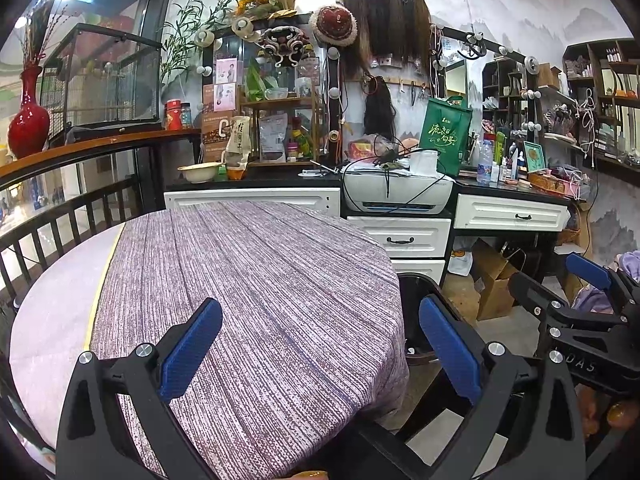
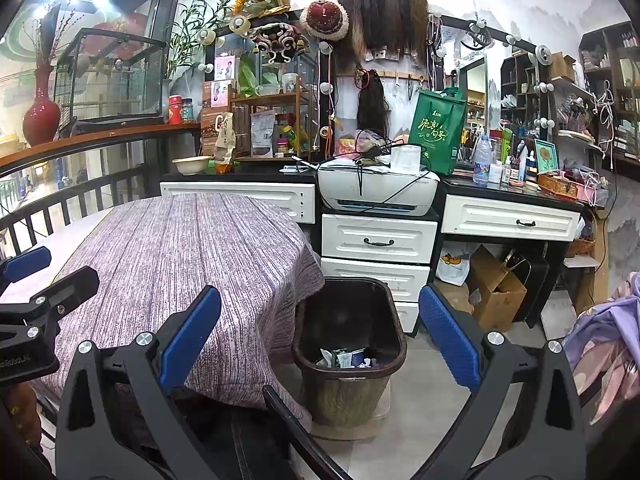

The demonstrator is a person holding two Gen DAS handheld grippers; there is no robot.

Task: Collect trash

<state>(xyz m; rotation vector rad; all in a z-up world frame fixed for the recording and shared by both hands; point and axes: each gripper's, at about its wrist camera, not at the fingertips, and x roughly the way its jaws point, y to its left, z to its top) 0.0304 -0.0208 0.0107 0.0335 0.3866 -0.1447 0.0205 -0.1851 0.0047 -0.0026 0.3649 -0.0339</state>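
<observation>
Upright bin [image 2: 350, 344], long axis receding.

Cluttered white-drawered counter [image 2: 378, 240], mural wall [image 2: 520, 4]

The green tote bag [image 2: 438, 132] on the counter carries pale Chinese brush lettering, too stylised to read with certainty; the right gripper's body [image 1: 588, 366] shows the raised letters "DAS" in the left wrist view; the left gripper's body [image 2: 16, 360] reads "enRobot.AI" at the frame edge; other labels are too small.
</observation>
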